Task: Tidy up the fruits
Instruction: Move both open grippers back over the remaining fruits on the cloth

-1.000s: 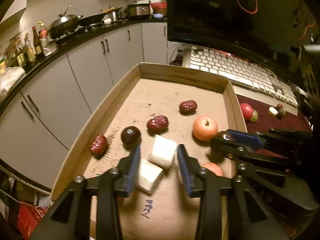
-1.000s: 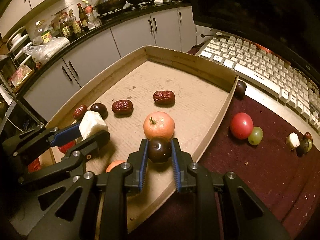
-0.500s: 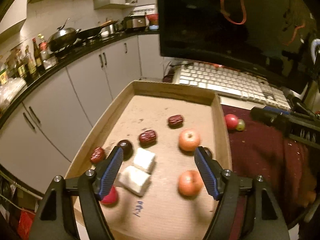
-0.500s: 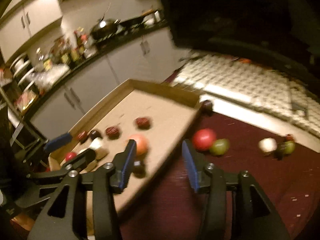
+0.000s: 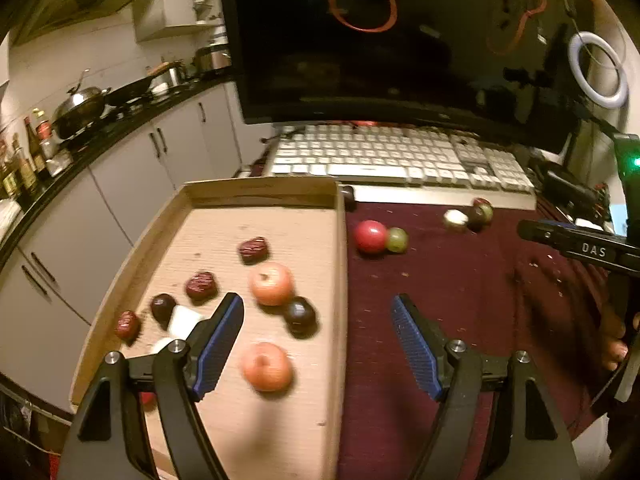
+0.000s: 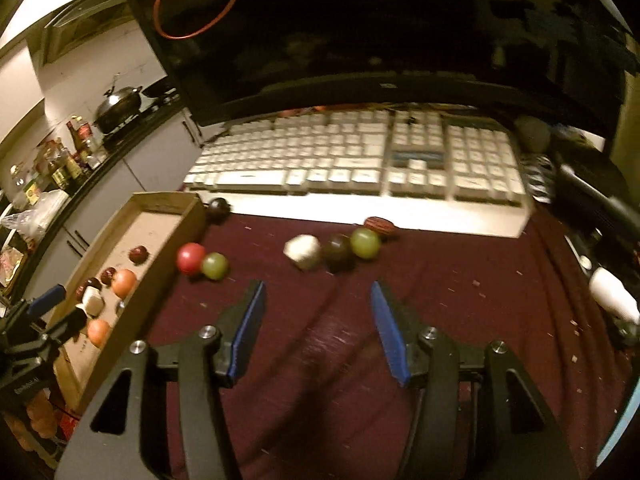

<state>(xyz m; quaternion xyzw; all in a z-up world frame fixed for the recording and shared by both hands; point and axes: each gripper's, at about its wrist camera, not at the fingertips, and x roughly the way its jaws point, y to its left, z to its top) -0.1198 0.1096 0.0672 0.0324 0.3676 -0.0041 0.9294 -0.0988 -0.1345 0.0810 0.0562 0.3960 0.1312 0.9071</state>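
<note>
Over maroon cloth, right gripper [image 6: 316, 316] gapes wide w/ nothing held; white cube [image 6: 303, 251], dark plum [image 6: 338, 252], green grape [image 6: 365, 243] lie far of it. Left gripper [image 5: 318, 340] likewise spread, straddling tray [image 5: 340, 280] right wall.

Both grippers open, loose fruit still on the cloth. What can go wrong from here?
1. The red ball and green grape touch; closing on one may roll the other away.
2. The white cube, dark plum and second grape sit packed, so the right gripper may nudge neighbours.
3. Motion blur could spoil aim.
</note>
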